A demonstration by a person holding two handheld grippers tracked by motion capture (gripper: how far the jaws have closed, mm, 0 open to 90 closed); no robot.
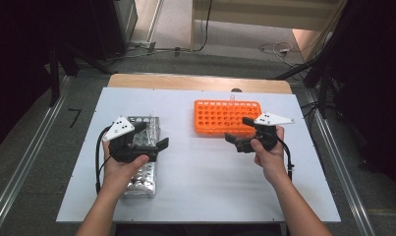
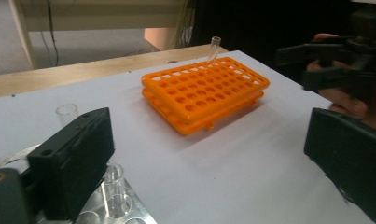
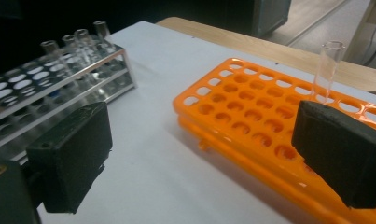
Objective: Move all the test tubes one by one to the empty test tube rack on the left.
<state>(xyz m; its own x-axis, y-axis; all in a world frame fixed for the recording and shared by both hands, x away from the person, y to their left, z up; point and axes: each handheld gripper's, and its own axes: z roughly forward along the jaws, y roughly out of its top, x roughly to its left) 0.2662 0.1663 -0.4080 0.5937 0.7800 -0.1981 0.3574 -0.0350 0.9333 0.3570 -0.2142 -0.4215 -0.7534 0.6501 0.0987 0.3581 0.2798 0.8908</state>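
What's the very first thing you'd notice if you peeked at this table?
The bright orange rack jumps out, lying toward the far side of the white table with one clear tube standing in its back row. Next comes the shiny metal rack on the left, holding more glass tubes, with the left gripper open above it.

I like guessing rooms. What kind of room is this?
Probably a lab or test workshop: an orange tube rack holding a glass tube, a metal rack of tubes, and cables on the floor.
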